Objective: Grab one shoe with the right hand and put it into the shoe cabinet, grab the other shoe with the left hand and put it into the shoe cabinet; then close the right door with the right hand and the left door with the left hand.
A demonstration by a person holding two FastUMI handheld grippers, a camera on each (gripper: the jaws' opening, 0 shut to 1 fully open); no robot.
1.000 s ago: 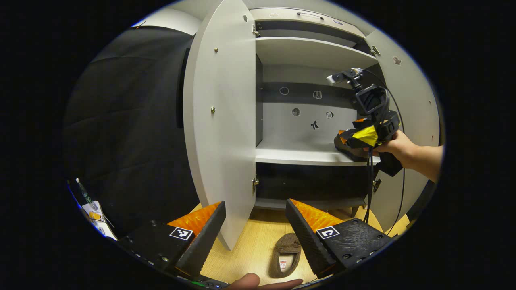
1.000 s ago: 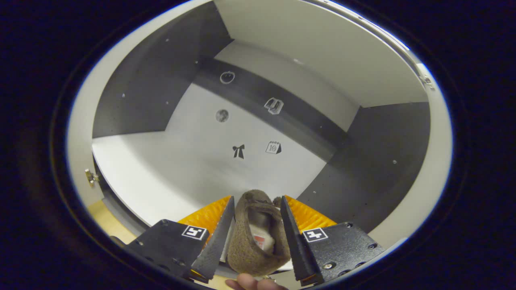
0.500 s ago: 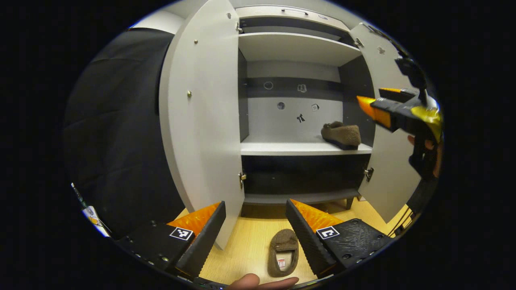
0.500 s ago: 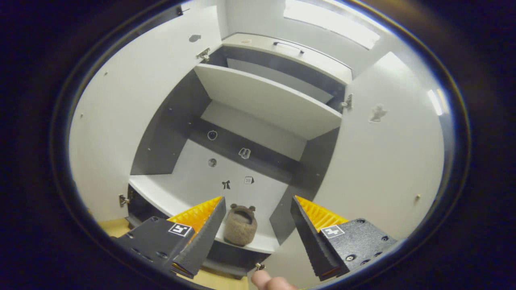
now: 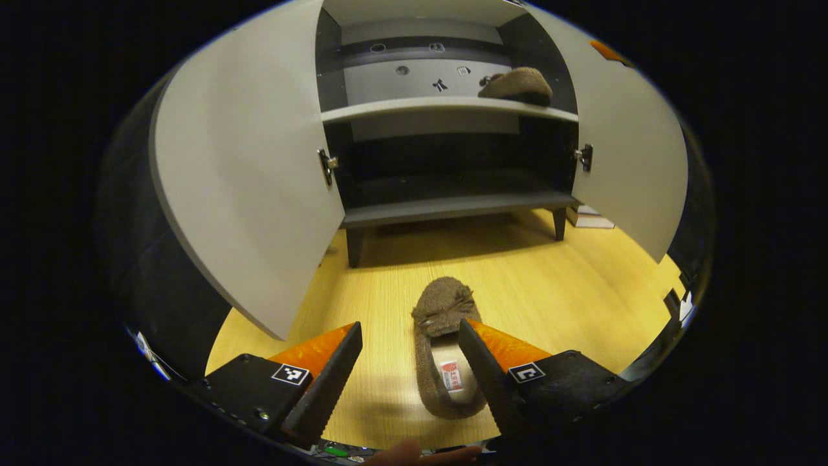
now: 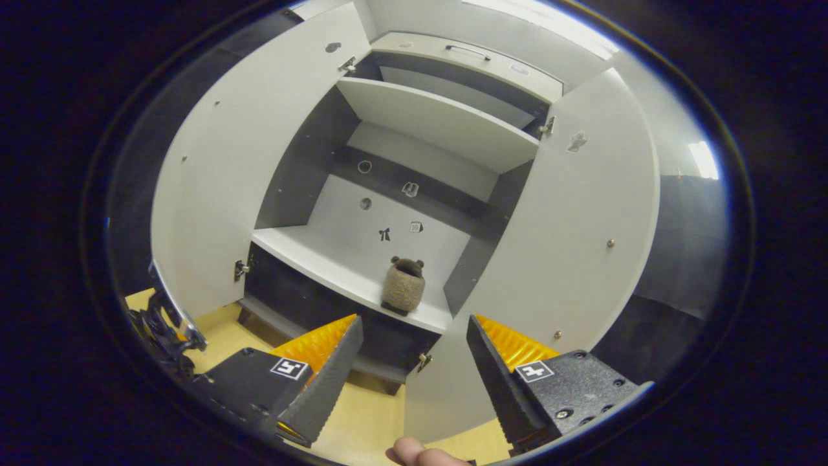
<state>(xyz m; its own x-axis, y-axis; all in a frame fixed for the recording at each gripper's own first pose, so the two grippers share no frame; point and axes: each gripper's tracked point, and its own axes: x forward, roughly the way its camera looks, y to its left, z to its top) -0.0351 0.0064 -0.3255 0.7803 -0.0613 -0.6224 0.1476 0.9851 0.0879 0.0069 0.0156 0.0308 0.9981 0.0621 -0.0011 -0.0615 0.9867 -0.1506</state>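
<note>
A brown fuzzy slipper [image 5: 445, 353] lies on the wooden floor, heel toward me. My left gripper [image 5: 409, 372] is open just above it, the right finger over the slipper's right side. The other brown slipper [image 6: 402, 286] [image 5: 515, 84] rests on the middle shelf of the grey shoe cabinet [image 6: 349, 265], at its right end. My right gripper [image 6: 414, 366] is open and empty, drawn back in front of the cabinet. Both cabinet doors stand open: the left door [image 5: 239, 175] [image 6: 226, 175] and the right door [image 5: 631, 155] [image 6: 569, 233].
A wooden floor [image 5: 582, 285] spreads out in front of the cabinet, which stands on short legs. A low shelf [image 5: 453, 207] sits under the middle one. Some flat objects [image 5: 590, 219] lie on the floor by the right door. Black cloth hangs at both sides.
My right gripper let go of the first slipper on the shelf and pulled back. My left gripper dropped toward the floor slipper, which now lies between its fingers.
</note>
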